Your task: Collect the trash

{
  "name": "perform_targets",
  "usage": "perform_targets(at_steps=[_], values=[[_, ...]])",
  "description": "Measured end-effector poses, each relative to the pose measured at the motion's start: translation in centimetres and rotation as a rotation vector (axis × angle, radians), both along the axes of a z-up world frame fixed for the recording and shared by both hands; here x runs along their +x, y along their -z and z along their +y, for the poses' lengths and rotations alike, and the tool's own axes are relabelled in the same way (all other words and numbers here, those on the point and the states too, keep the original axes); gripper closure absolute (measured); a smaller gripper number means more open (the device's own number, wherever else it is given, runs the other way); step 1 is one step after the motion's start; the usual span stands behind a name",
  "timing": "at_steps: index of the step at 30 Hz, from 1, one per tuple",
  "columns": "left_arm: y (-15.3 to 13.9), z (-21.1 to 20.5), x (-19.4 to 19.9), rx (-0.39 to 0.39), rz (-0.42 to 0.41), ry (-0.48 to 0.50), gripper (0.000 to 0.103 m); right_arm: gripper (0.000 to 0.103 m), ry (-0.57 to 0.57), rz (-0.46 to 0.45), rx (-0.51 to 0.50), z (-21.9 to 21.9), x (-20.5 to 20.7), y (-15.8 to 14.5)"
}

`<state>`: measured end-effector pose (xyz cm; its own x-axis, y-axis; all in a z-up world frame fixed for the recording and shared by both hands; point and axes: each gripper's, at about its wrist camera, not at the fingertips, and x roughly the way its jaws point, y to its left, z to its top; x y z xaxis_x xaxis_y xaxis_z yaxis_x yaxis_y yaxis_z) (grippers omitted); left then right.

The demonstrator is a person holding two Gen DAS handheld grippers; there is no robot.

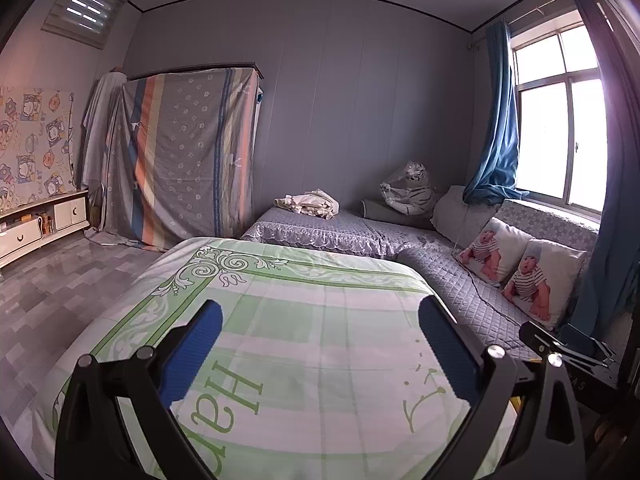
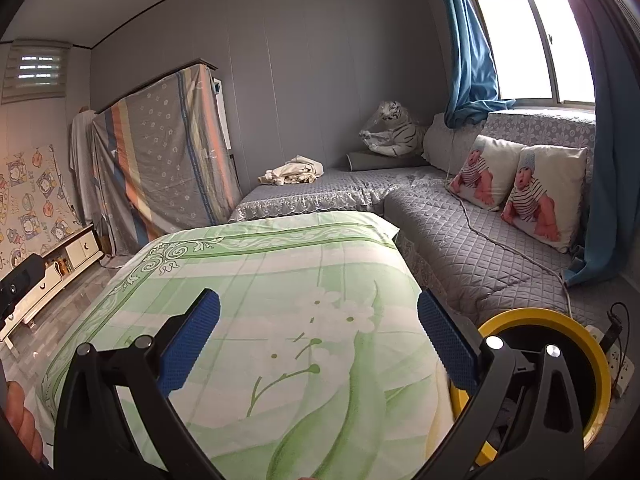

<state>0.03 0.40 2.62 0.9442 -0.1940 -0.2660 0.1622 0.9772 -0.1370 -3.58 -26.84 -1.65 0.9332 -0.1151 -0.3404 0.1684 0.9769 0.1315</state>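
Yellow plastic forms the rim of the round bin (image 2: 548, 316) at the lower right of the right wrist view, beside the grey quilted sofa (image 2: 472, 236); it is judged to be the trash receptacle, rigid, light, and best gripped at the rim. No loose trash can be identified in either view. The crumpled cream cloth (image 1: 308, 202) on the far sofa section is the only candidate; if it is the target, it would handle as soft, light and non-fragile, taken at a raised fold. Left tongs (image 1: 320, 352) and right tongs (image 2: 320, 344) both stand wide apart and empty above the green floral cloth covering the surface (image 2: 256, 288). Counts: one yellow bin, one crumpled cloth, two baby-print cushions (image 2: 516, 184), one plastic-wrapped toy tiger (image 2: 394, 130), one power strip (image 2: 618, 364), two blue pads per pair of tongs.
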Motion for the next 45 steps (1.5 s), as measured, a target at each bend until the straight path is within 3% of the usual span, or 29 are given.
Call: perform_targets(at_steps=[45], values=[[0.5,0.4,0.3,-0.021,0.017,0.017,0.008,0.008,-0.013,0.055,0.008,0.4,1.2,1.8]])
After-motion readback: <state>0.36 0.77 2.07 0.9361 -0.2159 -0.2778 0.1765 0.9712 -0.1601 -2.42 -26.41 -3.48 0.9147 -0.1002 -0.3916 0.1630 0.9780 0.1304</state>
